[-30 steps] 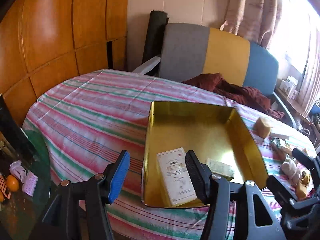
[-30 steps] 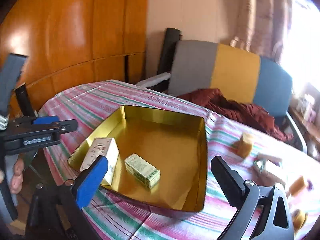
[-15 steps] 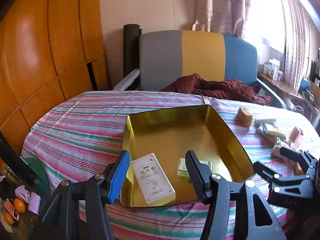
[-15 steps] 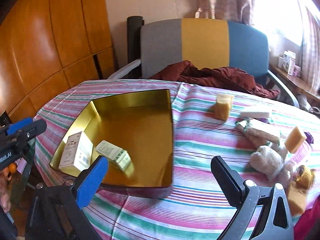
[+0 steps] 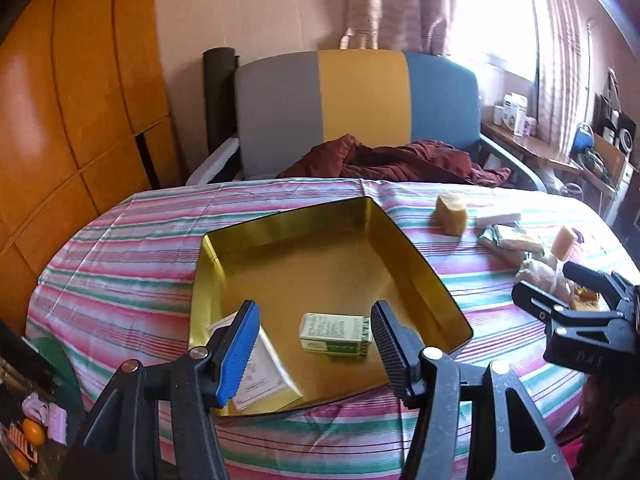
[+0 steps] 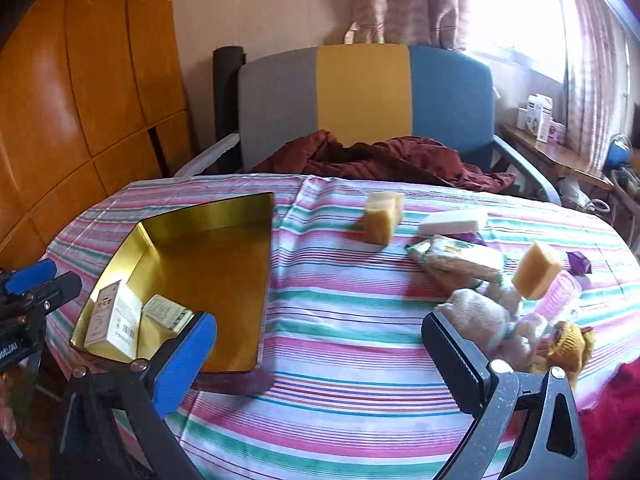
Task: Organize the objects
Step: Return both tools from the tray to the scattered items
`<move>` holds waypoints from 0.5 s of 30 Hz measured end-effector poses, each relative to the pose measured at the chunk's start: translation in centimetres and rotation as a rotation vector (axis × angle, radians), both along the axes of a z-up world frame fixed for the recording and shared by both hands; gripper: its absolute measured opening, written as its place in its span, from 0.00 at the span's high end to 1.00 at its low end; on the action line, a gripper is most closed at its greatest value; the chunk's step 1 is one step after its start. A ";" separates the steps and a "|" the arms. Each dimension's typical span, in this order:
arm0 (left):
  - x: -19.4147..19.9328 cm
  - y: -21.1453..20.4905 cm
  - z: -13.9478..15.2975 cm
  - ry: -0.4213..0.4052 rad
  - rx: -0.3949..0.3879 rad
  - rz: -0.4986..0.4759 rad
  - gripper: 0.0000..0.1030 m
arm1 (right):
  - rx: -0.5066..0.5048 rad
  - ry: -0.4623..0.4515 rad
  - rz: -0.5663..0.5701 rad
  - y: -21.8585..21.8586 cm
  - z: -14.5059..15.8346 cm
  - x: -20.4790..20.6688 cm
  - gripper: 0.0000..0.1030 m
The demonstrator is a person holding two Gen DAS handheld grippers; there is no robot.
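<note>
A wood-panelled room with curtains and a bright window lies beyond both claws, and a chair [image 5: 360, 108] with grey, yellow and blue back panels, a dark red cloth [image 5: 392, 160] heaped on its seat, stands past the far edge of the worktop [image 6: 352, 360], which wears a pink, green and white striped cloth. A second ago both views were tilted and swung more toward the panelling; now they sit level and have turned toward the window side, so the chair stands square ahead. The gold tin tray [image 5: 416, 264] lies straight in front of the left claw [image 5: 314, 344], whose blue and black fingers stand partly apart with nothing between them, as before; in the right view the tray [image 6: 168, 216] has slid from centre to the left of the right claw [image 6: 320, 356], whose jaws stand wide and empty over bare striped cloth. Ahead and to the right of the right claw lies the loose pile, earlier only at the frame edge: a foil-wrapped packet [image 6: 460, 258], a white bar [image 6: 454, 220], a white cloth bundle [image 6: 476, 320], two yellow sponge blocks [image 6: 382, 216] [image 6: 538, 270], and a small yellow knitted thing [image 6: 568, 344] nearest its right finger. Inside the tray, near its close corner, a white box [image 5: 262, 376] lies partly behind the left claw's blue finger, and a smaller green-printed box [image 5: 334, 334] lies between that claw's fingertips as the view frames it, down in the tray.
</note>
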State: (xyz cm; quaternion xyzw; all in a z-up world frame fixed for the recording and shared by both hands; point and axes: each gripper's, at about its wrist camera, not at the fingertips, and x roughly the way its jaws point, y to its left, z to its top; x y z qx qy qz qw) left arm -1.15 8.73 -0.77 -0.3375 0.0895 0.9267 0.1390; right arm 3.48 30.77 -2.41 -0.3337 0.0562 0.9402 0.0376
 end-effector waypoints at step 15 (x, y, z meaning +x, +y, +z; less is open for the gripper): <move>0.6 5.5 -0.4 -0.027 -0.013 -0.177 0.43 | -0.058 -0.053 -0.159 6.5 -0.8 1.5 0.00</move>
